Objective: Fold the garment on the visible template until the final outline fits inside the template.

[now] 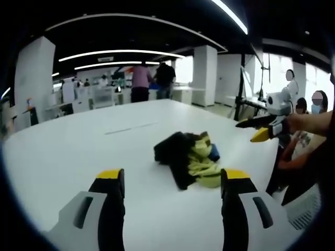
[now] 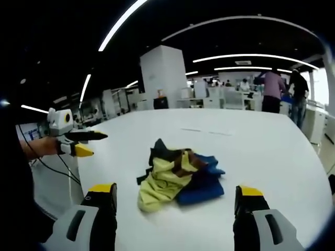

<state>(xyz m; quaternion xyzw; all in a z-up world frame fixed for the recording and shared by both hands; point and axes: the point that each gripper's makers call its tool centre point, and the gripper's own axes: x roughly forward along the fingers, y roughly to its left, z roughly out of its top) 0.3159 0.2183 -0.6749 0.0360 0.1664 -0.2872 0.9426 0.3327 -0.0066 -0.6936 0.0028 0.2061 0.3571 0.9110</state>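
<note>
A crumpled garment [image 1: 189, 158] (black, yellow-green and blue) lies bunched on the white table [image 1: 78, 151], in front of both grippers and touching neither. In the left gripper view the left gripper [image 1: 172, 183] has its jaws wide apart with nothing between them, and the right gripper [image 1: 261, 129] enters from the right, above the table edge. In the right gripper view the right gripper [image 2: 175, 197] is likewise spread wide and holds nothing, the garment [image 2: 178, 178] just beyond its tips; whether the left gripper [image 2: 84, 144] at the left is parted I cannot tell

White table [image 1: 63, 151] – bare surface; two people [image 1: 152, 79] standing beyond far edge, white pillars [image 2: 165, 73] behind.
</note>
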